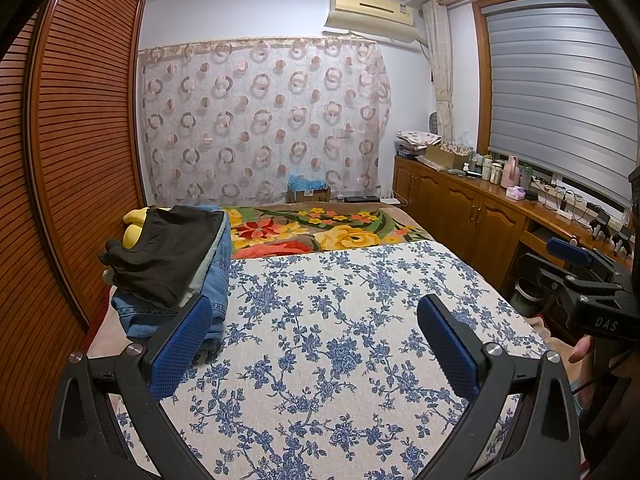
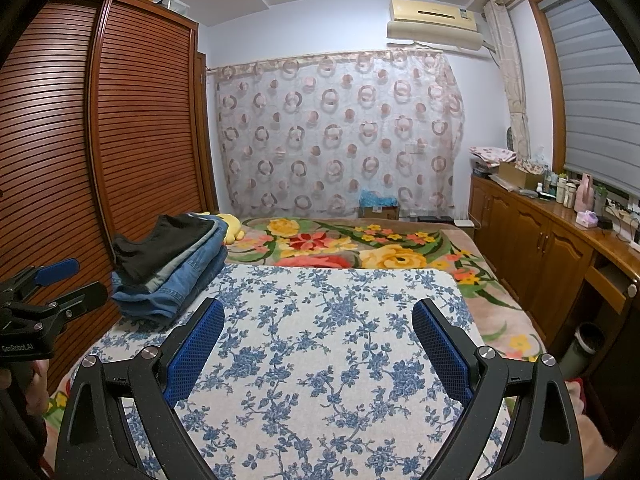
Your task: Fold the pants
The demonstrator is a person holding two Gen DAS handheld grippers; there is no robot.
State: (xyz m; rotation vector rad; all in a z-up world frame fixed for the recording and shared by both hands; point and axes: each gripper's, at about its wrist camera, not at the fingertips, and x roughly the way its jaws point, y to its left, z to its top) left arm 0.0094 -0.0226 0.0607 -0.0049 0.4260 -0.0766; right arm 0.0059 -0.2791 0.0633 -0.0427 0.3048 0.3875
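A stack of folded pants (image 1: 176, 264), black on top of blue jeans, lies at the left edge of the bed; it also shows in the right wrist view (image 2: 168, 268). My left gripper (image 1: 316, 316) is open and empty, above the blue-flowered cloth (image 1: 340, 320), with its left finger just right of the stack. My right gripper (image 2: 318, 316) is open and empty over the same cloth (image 2: 320, 340). The right gripper shows at the right edge of the left wrist view (image 1: 576, 272); the left gripper shows at the left edge of the right wrist view (image 2: 48, 292).
A floral blanket (image 2: 360, 244) covers the far part of the bed. A yellow plush toy (image 2: 232, 226) lies behind the stack. A slatted wooden wardrobe (image 1: 80, 140) stands at the left. A wooden cabinet (image 2: 532, 236) with bottles and boxes runs along the right wall under the window.
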